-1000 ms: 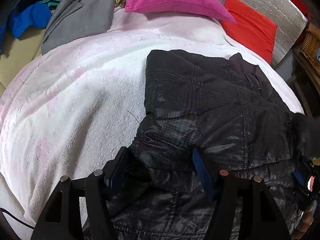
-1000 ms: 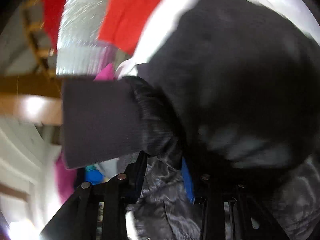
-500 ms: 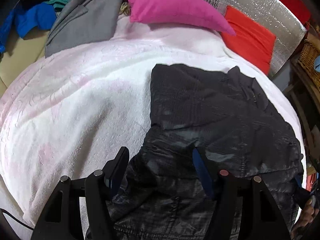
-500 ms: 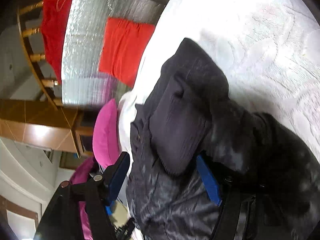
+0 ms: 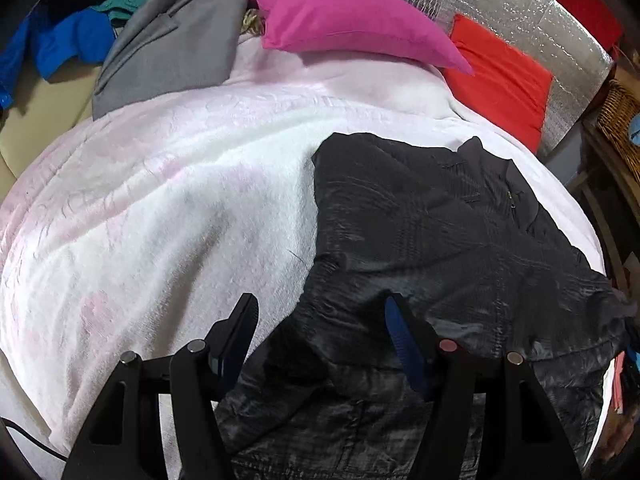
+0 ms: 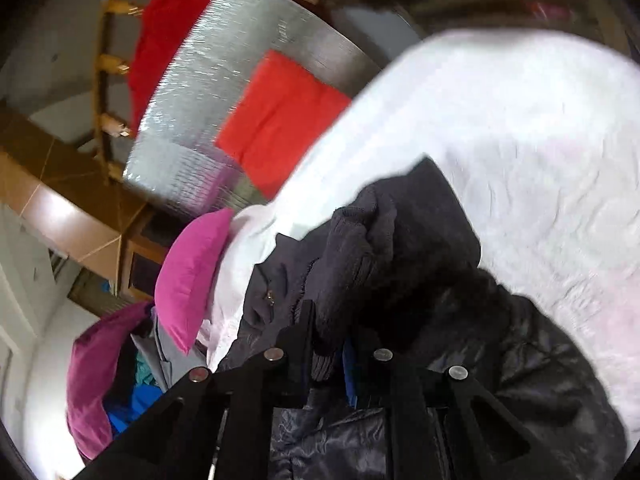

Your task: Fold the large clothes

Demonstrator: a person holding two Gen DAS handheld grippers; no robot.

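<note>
On the white blanket (image 5: 168,208), the black jacket (image 5: 432,240) spreads right of centre, its near edge bunched between the left gripper's (image 5: 320,320) parted jaws, while the right gripper (image 6: 328,344) pinches the ribbed cuff (image 6: 352,264).

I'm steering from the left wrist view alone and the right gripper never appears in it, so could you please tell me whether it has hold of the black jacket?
Observer: Yes. The right gripper is shut on the jacket's knit cuff, which bunches up above its fingers.
Operator: Thank you. Is the left gripper gripping too?
Observer: No. The left gripper stands open over the black jacket, its pads not pressing the fabric.
Operator: What lies beyond the pink pillow?
Observer: In the right view, past the pink pillow, a magenta cloth hangs over more clothes.
</note>
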